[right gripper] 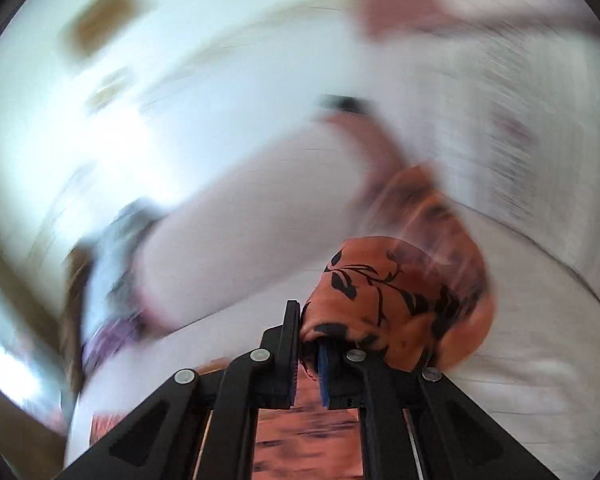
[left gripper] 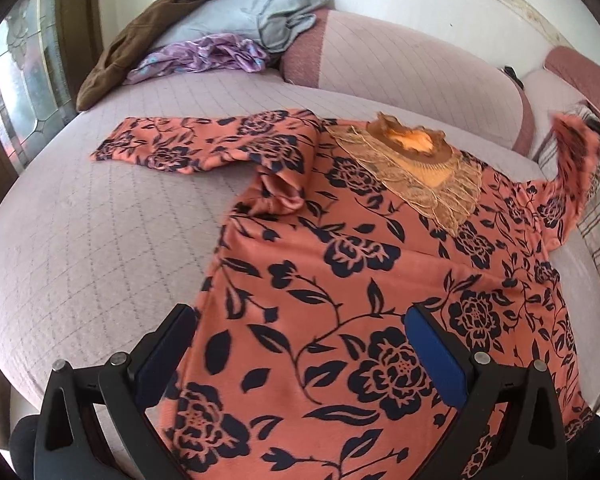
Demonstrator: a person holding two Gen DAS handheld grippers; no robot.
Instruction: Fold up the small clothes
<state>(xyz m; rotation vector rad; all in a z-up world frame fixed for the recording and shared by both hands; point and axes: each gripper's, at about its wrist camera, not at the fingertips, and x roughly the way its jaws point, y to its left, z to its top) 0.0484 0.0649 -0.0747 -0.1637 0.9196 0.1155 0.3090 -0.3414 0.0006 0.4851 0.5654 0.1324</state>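
Right wrist view first: we see our right gripper [right gripper: 309,354] with its black fingers [right gripper: 290,332] pressed together on a bunched fold of the orange floral blouse [right gripper: 396,300], the cloth pinched against the blue pad and spilling out to the right of the jaws. Everything beyond that bundle is smeared by motion blur, so we can only make out pale cushions and a wall. From the left wrist view, our left gripper [left gripper: 298,344] hangs with its fingers spread wide, blue pads [left gripper: 432,344] facing each other, over the lower body of the blouse [left gripper: 340,280]; we cannot tell whether the tips touch the fabric. The blouse lies flat on the quilted sofa seat [left gripper: 100,240], one sleeve [left gripper: 188,144] stretched out to the left, its gold lace collar [left gripper: 420,176] toward the backrest, while the other sleeve [left gripper: 572,152] is lifted at the right edge. Well apart, in the far corner, rests a heap of other clothes [left gripper: 220,32].
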